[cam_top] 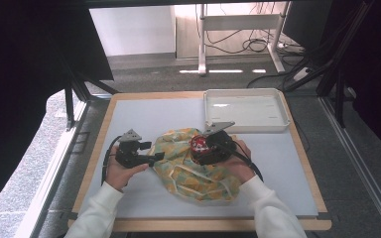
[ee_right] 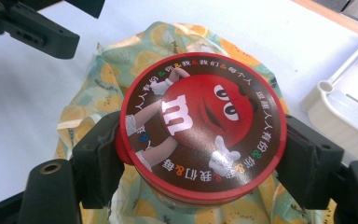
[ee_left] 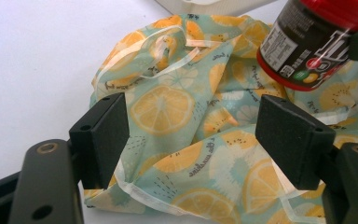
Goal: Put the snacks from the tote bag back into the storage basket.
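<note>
A lemon-print cloth bag (cam_top: pixel 198 171) lies crumpled in the middle of the white mat. Over it, my right gripper (cam_top: pixel 201 148) is shut on a round candy jar (cam_top: pixel 198 144) with a red lid. In the right gripper view both pads (ee_right: pixel 100 156) press the sides of the jar (ee_right: pixel 200 126), held above the cloth bag (ee_right: pixel 135 60). My left gripper (cam_top: pixel 158 157) sits at the bag's left edge. In the left gripper view its jaws (ee_left: pixel 193 135) stand wide apart with the cloth bag (ee_left: pixel 168 107) between them, and the jar (ee_left: pixel 307 46) hangs at the upper right.
A white plastic tray (cam_top: pixel 207 106) stands at the back right of the mat, close behind the jar; its corner shows as the tray (ee_right: pixel 349 112) in the right gripper view. The table's wooden edge (cam_top: pixel 104 129) frames the mat. Bare mat lies left of and in front of the bag.
</note>
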A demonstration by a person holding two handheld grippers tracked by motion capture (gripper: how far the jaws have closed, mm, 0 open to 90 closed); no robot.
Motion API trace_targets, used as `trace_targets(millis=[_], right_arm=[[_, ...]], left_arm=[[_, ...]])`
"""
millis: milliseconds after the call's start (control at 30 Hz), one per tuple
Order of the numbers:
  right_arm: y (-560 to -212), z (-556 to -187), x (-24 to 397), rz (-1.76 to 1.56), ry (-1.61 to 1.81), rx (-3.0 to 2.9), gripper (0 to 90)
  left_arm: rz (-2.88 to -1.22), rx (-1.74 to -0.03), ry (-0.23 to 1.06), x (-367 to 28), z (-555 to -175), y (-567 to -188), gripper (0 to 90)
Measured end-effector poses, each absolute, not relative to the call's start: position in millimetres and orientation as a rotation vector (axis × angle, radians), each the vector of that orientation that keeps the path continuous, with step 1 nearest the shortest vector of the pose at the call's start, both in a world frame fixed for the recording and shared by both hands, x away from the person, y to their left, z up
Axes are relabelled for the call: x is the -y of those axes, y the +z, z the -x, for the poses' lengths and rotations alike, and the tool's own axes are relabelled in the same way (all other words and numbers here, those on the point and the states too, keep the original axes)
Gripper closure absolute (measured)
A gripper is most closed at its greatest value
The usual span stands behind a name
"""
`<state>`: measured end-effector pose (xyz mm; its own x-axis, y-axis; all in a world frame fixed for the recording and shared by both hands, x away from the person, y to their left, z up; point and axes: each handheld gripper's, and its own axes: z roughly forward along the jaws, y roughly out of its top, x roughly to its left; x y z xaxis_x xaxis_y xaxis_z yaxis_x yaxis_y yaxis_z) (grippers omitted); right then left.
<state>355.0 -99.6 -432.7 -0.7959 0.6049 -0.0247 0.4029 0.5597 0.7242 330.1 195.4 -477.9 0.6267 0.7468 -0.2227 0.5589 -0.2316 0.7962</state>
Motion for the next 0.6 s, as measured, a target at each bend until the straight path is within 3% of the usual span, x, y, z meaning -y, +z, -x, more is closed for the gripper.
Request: trace_targets(millis=[600], right_arm=[[-411, -352, 106, -0.824, 1.166, -2.480, 24.4]], left_arm=[[-1.922, -1.050, 0.264, -195, -332, -479, 25.6]])
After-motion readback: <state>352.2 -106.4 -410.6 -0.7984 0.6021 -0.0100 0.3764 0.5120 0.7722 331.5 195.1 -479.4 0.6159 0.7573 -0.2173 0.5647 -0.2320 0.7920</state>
